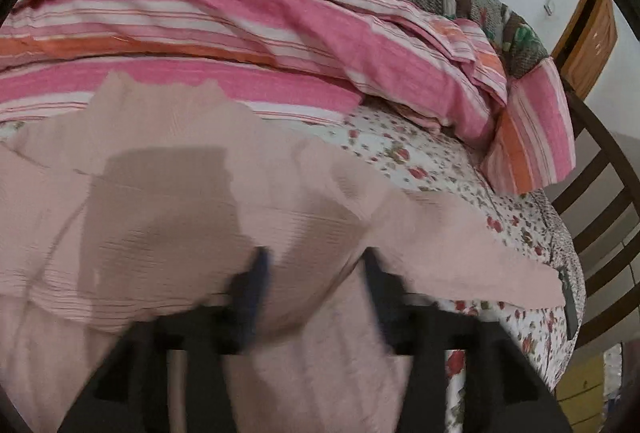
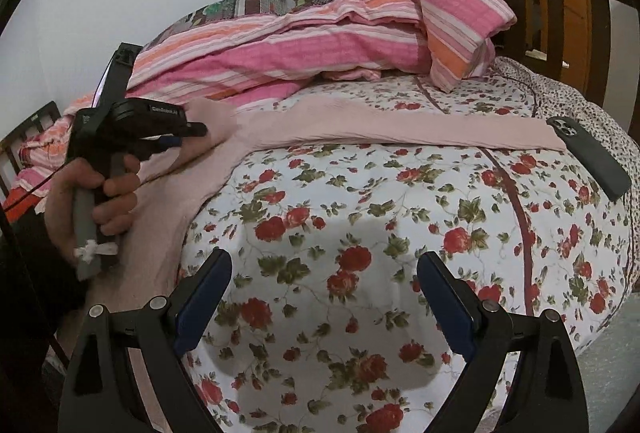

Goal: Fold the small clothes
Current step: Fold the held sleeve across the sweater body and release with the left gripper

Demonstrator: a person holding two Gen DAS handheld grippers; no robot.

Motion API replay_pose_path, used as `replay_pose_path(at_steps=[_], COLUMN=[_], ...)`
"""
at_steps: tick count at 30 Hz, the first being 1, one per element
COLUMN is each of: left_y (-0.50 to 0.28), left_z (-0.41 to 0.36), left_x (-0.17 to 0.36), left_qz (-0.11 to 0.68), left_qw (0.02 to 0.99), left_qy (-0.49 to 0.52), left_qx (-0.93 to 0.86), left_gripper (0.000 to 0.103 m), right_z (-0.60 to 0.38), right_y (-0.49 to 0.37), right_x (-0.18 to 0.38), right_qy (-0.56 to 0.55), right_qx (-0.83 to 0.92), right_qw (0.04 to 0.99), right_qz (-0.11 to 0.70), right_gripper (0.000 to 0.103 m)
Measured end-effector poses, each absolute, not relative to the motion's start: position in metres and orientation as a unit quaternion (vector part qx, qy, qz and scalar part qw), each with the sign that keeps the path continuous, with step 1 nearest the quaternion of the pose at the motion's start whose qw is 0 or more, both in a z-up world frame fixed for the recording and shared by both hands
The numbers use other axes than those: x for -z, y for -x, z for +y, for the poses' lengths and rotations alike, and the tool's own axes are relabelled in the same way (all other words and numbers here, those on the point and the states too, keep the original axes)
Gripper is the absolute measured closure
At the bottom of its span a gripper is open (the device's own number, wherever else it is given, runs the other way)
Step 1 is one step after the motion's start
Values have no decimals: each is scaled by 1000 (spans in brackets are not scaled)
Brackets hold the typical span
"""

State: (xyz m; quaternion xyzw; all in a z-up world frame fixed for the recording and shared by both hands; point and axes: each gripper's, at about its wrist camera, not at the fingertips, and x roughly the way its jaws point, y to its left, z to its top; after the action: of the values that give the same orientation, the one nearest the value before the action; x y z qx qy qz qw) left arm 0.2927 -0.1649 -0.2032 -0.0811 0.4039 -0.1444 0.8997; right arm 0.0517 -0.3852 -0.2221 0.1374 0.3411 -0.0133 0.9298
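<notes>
On the flowered bedsheet (image 2: 360, 193) lies the pale pink garment (image 1: 192, 193), spread flat with one long sleeve (image 2: 400, 129) stretched out sideways toward a dark phone (image 2: 588, 157) that rests at the cuff end. My left gripper (image 1: 316, 273) hangs right over the garment's body, its jaws parted with pink cloth showing in the gap between them; the whole view there is smeared by motion, so I cannot tell whether the fingertips touch the fabric or only hover above it. From my right wrist camera I see that same left gripper from the side, my hand (image 2: 100, 201) wrapped around its handle, but its fingers look overlapped and tiny there. My right gripper (image 2: 324, 281) stands wide open above bare sheet, apart from the garment, nothing between its blue pads (image 2: 204, 297). Behind, a heap of pink striped bedding (image 2: 280, 49) hides the far side of the bed, and the garment's lower part is cut off by the frame edge and by my own gripper bodies
</notes>
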Motion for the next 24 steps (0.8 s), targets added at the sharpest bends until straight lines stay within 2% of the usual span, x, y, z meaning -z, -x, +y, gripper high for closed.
replay_pose_path(at_steps=[1,2,10,13,17,22,24], left_y=[-288,-282,-258,-255,-260,-292,-310], left_z=[-154,-143,3,59,112,125,114], left_x=[199,192,164,174,193,207,209], left_qz=[390,370,324,340,372,387,397], left_qw=[906,914,940,936,919,905,902], left_qy=[82,83,98,93,130,175,166], left_qx=[144,142,33,-2,-8,26,46], left_gripper=[31,25,25,27,36,39,45], right_z=[-384,-381,-355,-340,-318,-287,-278], right_y=[-53,-56,-87,-100,-113,-124,-123], right_x=[222,221,211,211,215,221,220], right_qy=[-138,-139,-137,-134,-134,-104,-87], right_qx=[11,7,-23,-35,-54,-65,-63], right_qw=[929,929,930,930,927,920,922], right_qz=[342,343,339,341,347,372,373], right_gripper=[10,10,10,10,15,20,20])
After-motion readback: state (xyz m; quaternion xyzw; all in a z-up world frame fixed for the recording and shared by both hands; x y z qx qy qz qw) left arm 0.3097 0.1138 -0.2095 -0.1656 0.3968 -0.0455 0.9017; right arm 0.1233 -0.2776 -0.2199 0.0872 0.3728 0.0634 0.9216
